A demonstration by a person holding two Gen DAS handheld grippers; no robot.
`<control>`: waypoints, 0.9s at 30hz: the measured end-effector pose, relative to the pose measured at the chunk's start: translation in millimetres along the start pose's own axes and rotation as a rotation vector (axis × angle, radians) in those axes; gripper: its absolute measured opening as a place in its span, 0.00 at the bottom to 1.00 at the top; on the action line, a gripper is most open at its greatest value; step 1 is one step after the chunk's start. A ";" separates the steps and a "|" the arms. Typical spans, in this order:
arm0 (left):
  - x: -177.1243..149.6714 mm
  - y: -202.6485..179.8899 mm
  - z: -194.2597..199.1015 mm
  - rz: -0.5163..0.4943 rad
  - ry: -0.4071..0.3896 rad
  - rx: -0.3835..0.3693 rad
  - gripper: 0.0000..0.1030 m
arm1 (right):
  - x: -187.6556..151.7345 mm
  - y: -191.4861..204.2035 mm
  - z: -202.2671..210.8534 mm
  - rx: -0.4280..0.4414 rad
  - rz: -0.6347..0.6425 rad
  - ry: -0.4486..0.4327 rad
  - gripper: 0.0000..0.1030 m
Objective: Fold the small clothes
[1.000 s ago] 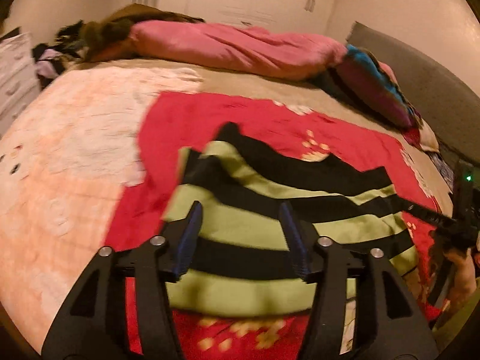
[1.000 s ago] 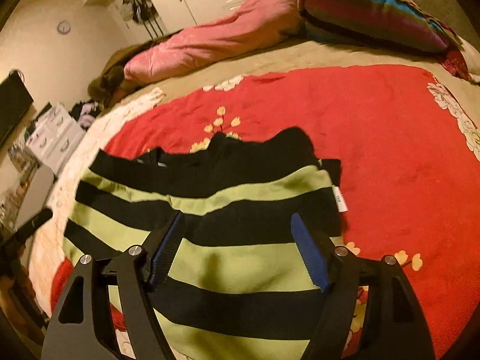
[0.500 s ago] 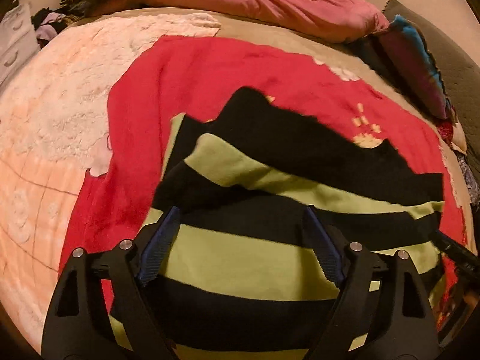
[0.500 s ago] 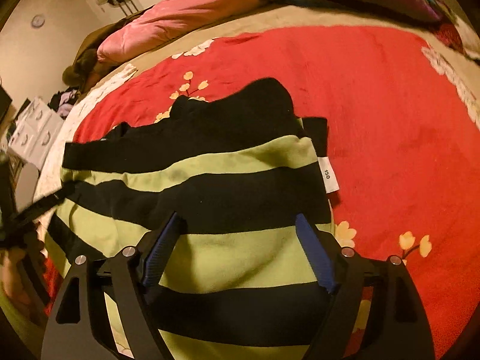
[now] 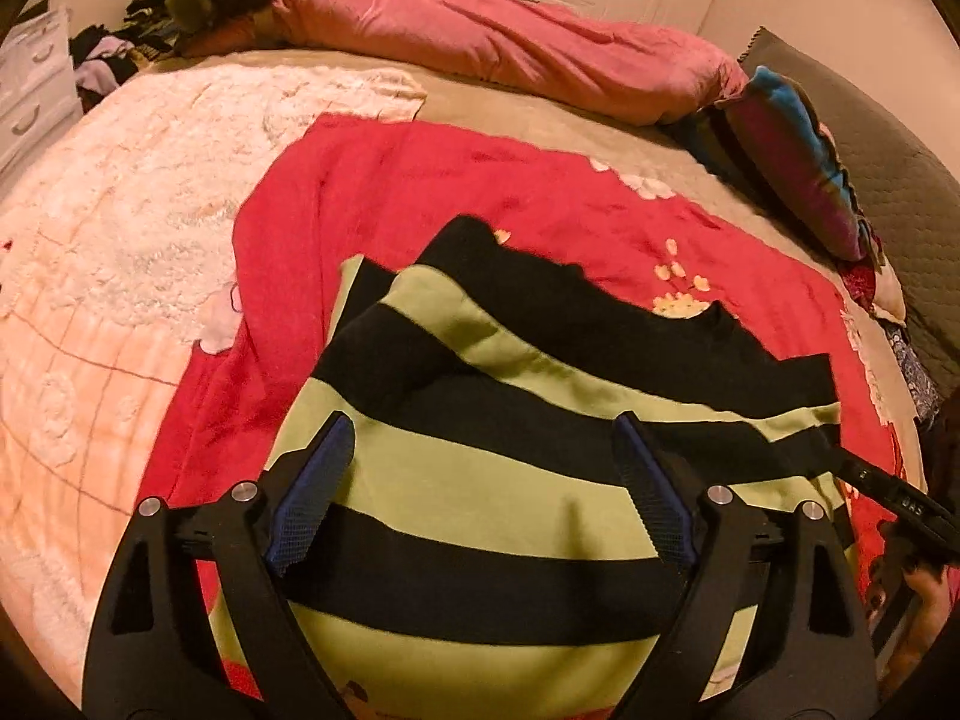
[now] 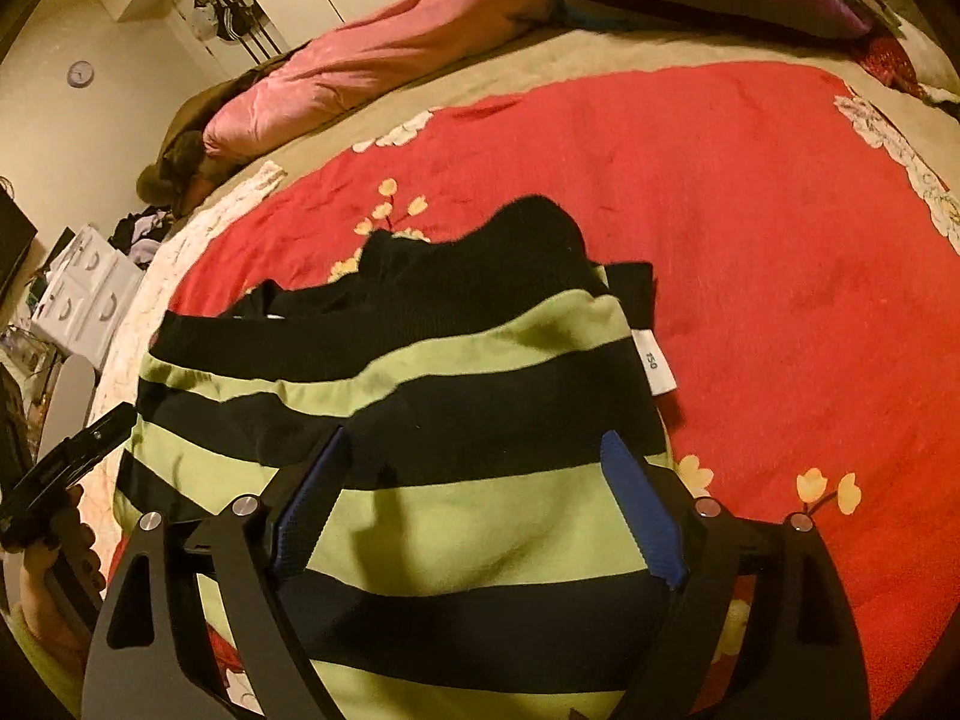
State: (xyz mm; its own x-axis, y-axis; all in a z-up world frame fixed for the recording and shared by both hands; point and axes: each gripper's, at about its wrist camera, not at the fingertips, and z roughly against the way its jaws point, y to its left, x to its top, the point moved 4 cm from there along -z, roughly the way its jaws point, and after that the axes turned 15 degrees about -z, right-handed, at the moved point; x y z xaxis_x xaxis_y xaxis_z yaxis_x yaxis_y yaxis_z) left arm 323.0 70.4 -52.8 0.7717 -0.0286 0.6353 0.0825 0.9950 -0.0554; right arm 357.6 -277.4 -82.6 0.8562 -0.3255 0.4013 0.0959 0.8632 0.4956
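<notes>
So my left gripper (image 5: 480, 474) and right gripper (image 6: 474, 492) both hang over the top (image 5: 492, 480), jaws spread wide and just been opening, nothing pinched. The cloth lies under the gap, not touched by the pads as far as I can see. The top (green and black stripes) is lying folded on the red blanket (image 6: 750, 228) on the bed (image 5: 528, 132), with its white tag (image 6: 654, 363) sticking out on the right edge. The pink duvet (image 5: 510, 42) is bunched at the far side, and a striped pillow (image 5: 792, 162) sits by the headboard.
</notes>
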 end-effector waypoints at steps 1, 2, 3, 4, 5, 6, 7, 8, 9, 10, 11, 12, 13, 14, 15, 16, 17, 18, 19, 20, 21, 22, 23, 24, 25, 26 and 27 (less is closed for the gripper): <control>1.8 -1.2 3.4 -0.003 -0.007 0.004 0.80 | 0.5 0.7 1.3 0.001 0.005 -0.006 0.82; 2.9 -2.3 6.9 -0.006 -0.012 0.011 0.83 | 0.8 2.0 2.9 0.000 0.010 -0.013 0.83; 4.3 -3.6 10.1 -0.010 -0.014 0.021 0.84 | 1.3 3.4 4.8 -0.003 0.017 -0.023 0.88; 4.6 -4.7 13.4 -0.014 -0.013 0.035 0.84 | 1.6 4.0 6.8 -0.008 0.021 -0.033 0.90; 4.8 -5.0 14.6 -0.016 -0.012 0.044 0.85 | 2.3 4.6 8.5 -0.011 0.023 -0.042 0.90; 4.5 -6.3 16.7 -0.016 -0.010 0.053 0.85 | 3.6 5.9 10.8 -0.008 0.026 -0.052 0.90; 3.8 -7.4 19.0 -0.015 -0.007 0.059 0.86 | 4.4 6.5 12.7 -0.006 0.025 -0.058 0.91; 2.8 -8.0 20.8 -0.014 -0.006 0.059 0.88 | 5.8 6.6 13.2 -0.006 0.024 -0.062 0.92; 2.3 -8.6 22.5 -0.014 -0.006 0.061 0.88 | 6.7 6.7 15.7 -0.005 0.021 -0.072 0.93; 1.6 -10.4 25.2 -0.019 -0.006 0.067 0.91 | 7.5 6.7 17.5 -0.003 0.021 -0.079 0.93; 1.8 -11.3 26.5 -0.023 -0.005 0.073 0.91 | 8.5 7.0 19.3 -0.007 0.024 -0.087 0.94; 0.9 -12.5 28.8 -0.026 -0.004 0.077 0.91 | 9.1 7.1 20.8 -0.014 0.028 -0.095 0.95; 0.5 -13.8 30.5 -0.029 0.000 0.080 0.91 | 10.1 7.2 22.6 -0.020 0.030 -0.106 0.95; 0.0 -14.9 33.3 -0.035 0.003 0.087 0.91 | 10.8 7.5 24.1 -0.021 0.031 -0.114 0.96; 0.0 -15.2 35.3 -0.039 0.005 0.094 0.91 | 12.2 8.6 26.7 -0.012 0.034 -0.129 0.96; -0.2 -15.6 37.7 -0.046 0.009 0.102 0.91 | 13.0 10.4 29.2 -0.004 0.036 -0.141 0.96; 0.0 -15.7 39.5 -0.049 0.012 0.108 0.91 | 13.8 13.7 33.0 0.004 0.047 -0.160 0.96; -0.1 -15.5 41.6 -0.050 0.013 0.111 0.91 | 13.8 17.6 36.4 0.008 0.064 -0.178 0.96; -0.2 -15.2 43.4 -0.050 0.011 0.114 0.91 | 13.1 20.9 39.5 0.010 0.079 -0.192 0.96; -0.2 -14.3 46.1 -0.051 0.008 0.120 0.91 | 12.4 25.1 42.7 0.010 0.099 -0.209 0.96; -0.4 -13.2 48.7 -0.052 0.008 0.125 0.91 | 10.7 30.4 46.8 0.011 0.123 -0.229 0.96; -0.8 -12.3 50.5 -0.053 0.008 0.127 0.91 | 9.5 34.1 49.1 0.014 0.137 -0.239 0.96; -1.1 -11.6 52.9 -0.056 0.007 0.130 0.91 | 7.5 38.9 51.7 0.022 0.151 -0.248 0.96; -1.4 -10.9 55.2 -0.059 0.005 0.134 0.91 | 6.6 40.4 53.8 0.026 0.158 -0.249 0.96; -1.8 -10.1 57.1 -0.062 0.003 0.138 0.91 | 4.8 42.9 54.4 0.029 0.167 -0.248 0.96; -2.8 -8.6 59.1 -0.064 0.005 0.143 0.91 | 3.4 44.2 54.7 0.029 0.175 -0.246 0.96; -3.7 -7.3 60.7 -0.064 0.006 0.145 0.91 | 1.8 46.0 54.8 0.026 0.186 -0.246 0.96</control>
State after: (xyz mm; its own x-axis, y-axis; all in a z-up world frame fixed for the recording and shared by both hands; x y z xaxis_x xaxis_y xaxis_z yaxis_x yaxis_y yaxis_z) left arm 281.3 69.1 -8.0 0.7716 -0.0929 0.6293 0.0401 0.9944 0.0976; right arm 335.8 -259.4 -16.9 0.7086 -0.2497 0.6600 -0.0667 0.9074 0.4149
